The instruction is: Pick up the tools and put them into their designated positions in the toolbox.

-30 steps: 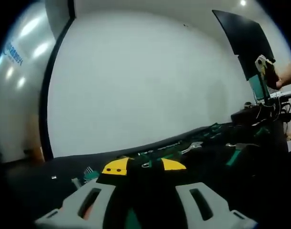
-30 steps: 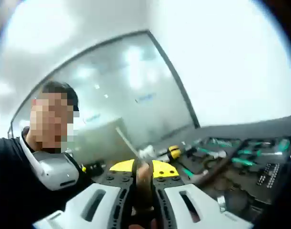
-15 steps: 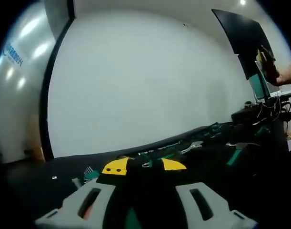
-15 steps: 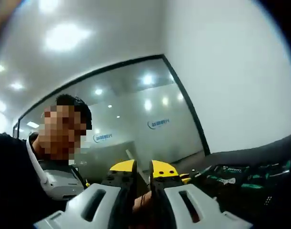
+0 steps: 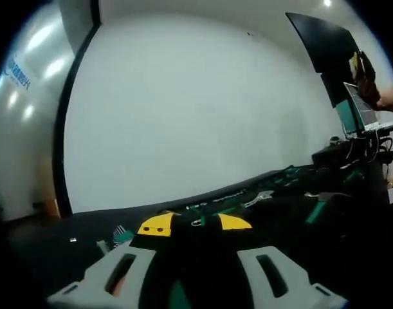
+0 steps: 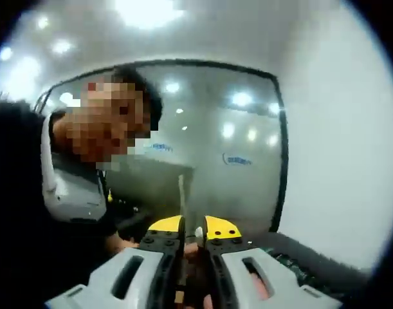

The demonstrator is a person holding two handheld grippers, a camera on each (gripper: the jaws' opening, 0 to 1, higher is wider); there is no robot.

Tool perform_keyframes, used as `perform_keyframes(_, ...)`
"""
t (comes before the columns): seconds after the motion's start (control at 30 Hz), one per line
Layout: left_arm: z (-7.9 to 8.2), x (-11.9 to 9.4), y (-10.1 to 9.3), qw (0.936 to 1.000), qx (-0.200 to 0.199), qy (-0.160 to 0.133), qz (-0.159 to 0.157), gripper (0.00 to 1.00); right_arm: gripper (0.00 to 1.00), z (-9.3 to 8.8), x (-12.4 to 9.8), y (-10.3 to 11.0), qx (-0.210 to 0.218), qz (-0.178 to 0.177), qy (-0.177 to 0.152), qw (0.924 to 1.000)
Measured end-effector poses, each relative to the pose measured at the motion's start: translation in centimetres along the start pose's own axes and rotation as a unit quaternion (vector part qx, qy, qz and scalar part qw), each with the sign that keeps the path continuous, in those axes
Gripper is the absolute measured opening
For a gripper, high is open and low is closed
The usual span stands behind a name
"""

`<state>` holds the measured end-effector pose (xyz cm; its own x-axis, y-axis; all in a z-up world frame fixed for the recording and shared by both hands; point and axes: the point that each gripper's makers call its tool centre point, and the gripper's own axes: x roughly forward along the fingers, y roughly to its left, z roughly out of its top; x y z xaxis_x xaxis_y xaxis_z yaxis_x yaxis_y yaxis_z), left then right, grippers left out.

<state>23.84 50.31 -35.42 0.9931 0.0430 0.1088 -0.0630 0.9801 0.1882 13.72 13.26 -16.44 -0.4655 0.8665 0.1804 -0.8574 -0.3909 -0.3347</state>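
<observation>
Left gripper view: toolbox beyond hand-held gripper.

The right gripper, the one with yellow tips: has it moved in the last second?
Yes. The right gripper has swung up and away from the toolbox: a second ago the glass wall sat high above open tool trays; now it stands straight ahead.

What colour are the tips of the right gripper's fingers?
Yellow, on the right gripper; seen best in the right gripper view.
</observation>
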Motion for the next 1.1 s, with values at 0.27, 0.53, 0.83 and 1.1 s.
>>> perform_keyframes(0.27, -0.1, 0.1, 0.2, 1.0000, -0.001, 0.000, 0.000, 0.27, 0.00, -0.4, 1.4, 1.9, -0.072, 0.029, 0.042, 0.9961)
perform_keyframes(0.53, -0.2, 0.2, 0.3, 1.0000, 0.000, 0.000, 0.000, 0.27, 0.00, -1.2, 1.6, 3.0, -0.115, 0.052, 0.076, 0.9890)
perform_keyframes(0.83, -0.2, 0.3, 0.5, 1.0000, 0.000, 0.000, 0.000, 0.27, 0.00, -2.6, 1.8, 3.1, -0.131, 0.054, 0.103, 0.9846)
perform_keyframes(1.1, 5.9, -2.5, -2.6, 0.9848, -0.022, -0.151, -0.082, 0.23, 0.00, -3.6, 1.7, 2.9, -0.128, 0.049, 0.124, 0.9828)
